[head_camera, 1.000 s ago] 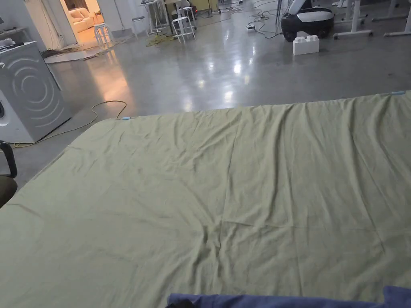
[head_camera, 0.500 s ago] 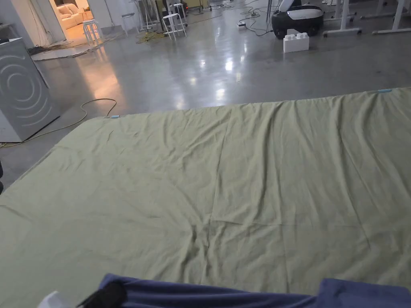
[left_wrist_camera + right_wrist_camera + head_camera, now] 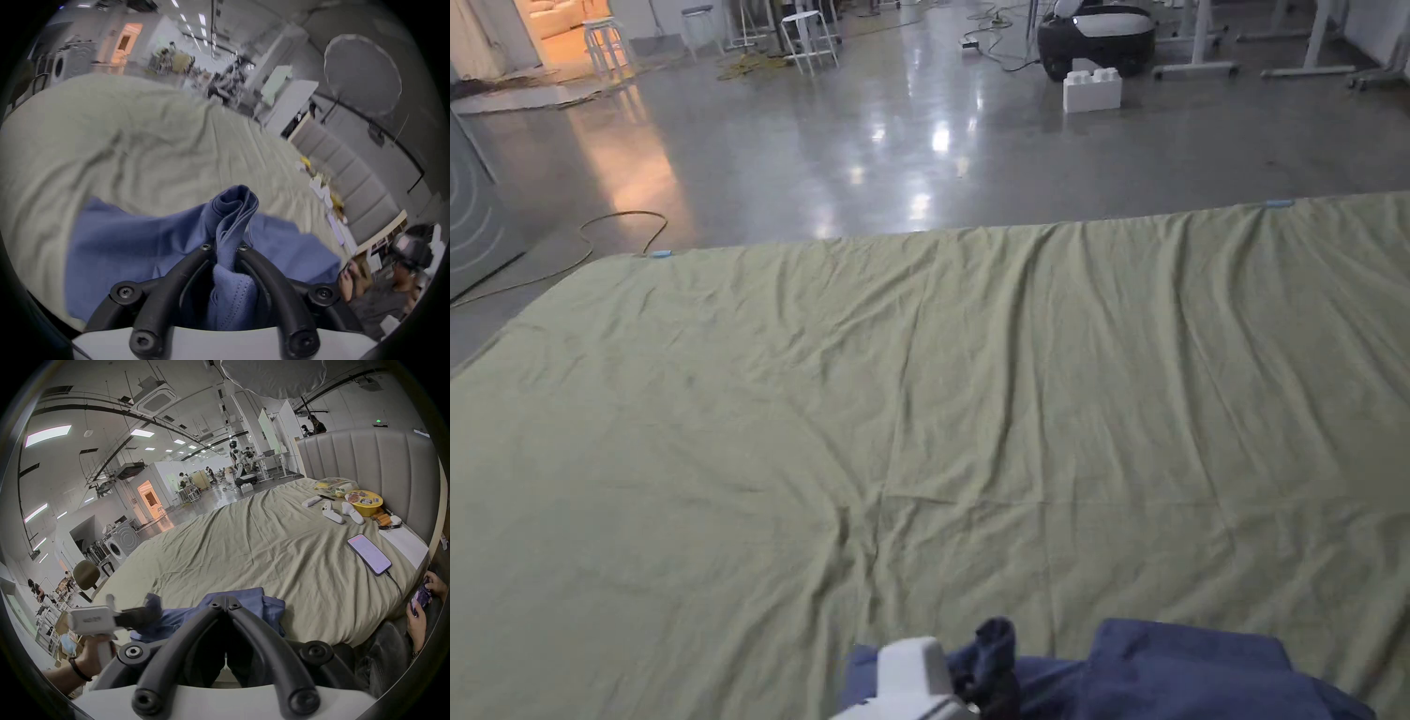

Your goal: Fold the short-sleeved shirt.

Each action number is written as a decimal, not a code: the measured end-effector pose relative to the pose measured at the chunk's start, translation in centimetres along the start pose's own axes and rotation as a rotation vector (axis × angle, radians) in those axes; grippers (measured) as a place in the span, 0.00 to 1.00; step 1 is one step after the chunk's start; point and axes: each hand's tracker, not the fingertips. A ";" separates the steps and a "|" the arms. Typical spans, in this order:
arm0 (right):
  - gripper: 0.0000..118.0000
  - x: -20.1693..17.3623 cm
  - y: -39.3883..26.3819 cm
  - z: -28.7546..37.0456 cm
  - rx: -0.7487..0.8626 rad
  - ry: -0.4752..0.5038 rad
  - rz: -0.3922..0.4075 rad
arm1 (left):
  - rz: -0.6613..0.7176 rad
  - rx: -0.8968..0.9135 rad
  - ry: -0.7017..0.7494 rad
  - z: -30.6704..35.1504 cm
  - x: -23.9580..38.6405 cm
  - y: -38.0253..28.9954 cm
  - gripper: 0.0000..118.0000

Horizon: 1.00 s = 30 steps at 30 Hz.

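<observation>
Blue knit shirt point(image 3: 136, 243), light, limp, likely to sag: left gripper point(image 3: 225, 248) pinches a bunched edge, right gripper point(image 3: 225, 605) jaws closed, whether on cloth unclear; better hold: shoulder seams.

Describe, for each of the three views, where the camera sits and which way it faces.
Head view: on the person's head, looking down across the green sheet; left gripper at bottom.
Left gripper view: behind its jaws, clamped on the blue shirt.
Right gripper view: behind the closed right gripper, facing the headboard.
All share shirt and sheet.
</observation>
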 end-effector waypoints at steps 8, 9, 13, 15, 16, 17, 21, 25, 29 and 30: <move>0.00 2.8 -1.2 1.6 -0.015 -0.031 -0.035 | 0.033 0.063 -0.090 2.6 0.4 1.0 0.69; 0.00 3.0 -1.3 1.6 -0.016 -0.029 -0.044 | 0.062 0.080 -0.120 3.7 -0.2 1.5 0.61; 0.00 3.3 -1.7 1.0 -0.015 -0.029 -0.088 | 0.142 0.106 -0.099 4.1 -2.3 1.4 0.04; 0.00 3.0 -1.6 1.1 -0.010 -0.026 -0.092 | 0.164 0.047 -0.078 1.8 -3.0 0.4 0.03; 0.00 2.8 -1.6 1.1 -0.010 -0.021 -0.092 | 0.218 -0.005 -0.108 0.3 -2.9 -0.3 0.03; 0.00 2.7 -1.6 1.2 -0.010 -0.018 -0.090 | 0.254 -0.035 -0.136 -0.7 -2.9 -1.1 0.03; 0.00 2.4 -1.7 1.3 -0.022 -0.027 -0.066 | 0.143 -0.081 -0.102 -4.2 -1.2 -3.3 0.02; 0.00 2.4 -1.8 1.2 -0.030 -0.025 -0.069 | 0.231 -0.008 -0.160 -0.4 -2.2 -0.7 0.07; 0.00 2.6 -2.0 0.5 -0.047 -0.017 -0.063 | 0.330 0.112 -0.104 5.5 -6.5 2.1 0.43; 0.00 2.6 -2.1 0.3 -0.053 -0.011 -0.062 | 0.363 0.133 -0.094 6.5 -8.1 2.3 0.63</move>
